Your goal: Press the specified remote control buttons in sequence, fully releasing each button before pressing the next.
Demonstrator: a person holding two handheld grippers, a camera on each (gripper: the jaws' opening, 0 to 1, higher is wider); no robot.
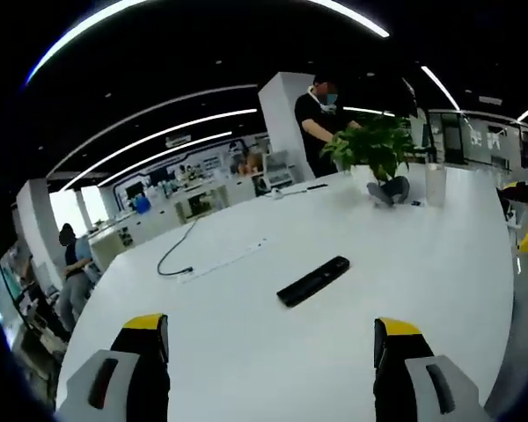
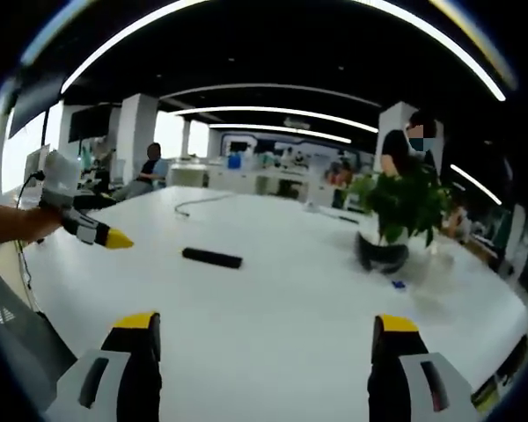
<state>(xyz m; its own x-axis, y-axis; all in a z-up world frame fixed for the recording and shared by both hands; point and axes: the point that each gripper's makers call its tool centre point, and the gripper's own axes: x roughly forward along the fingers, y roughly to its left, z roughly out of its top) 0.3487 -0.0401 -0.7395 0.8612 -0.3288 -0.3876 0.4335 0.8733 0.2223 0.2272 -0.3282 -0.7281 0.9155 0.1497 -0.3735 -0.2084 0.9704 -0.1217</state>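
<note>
ahead of the left gripper [image 1: 271, 338], between its open fingers, the remote [image 1: 313, 280] lies diagonally on the surface [image 1: 246, 352]. right gripper [image 2: 260, 343], also open, seems farther away.

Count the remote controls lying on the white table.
1. A single black remote control lies flat near the middle of the white table, ahead of both open tools; the right gripper view shows the same remote, with the potted plant off to its right. Others could sit outside the views.
</note>
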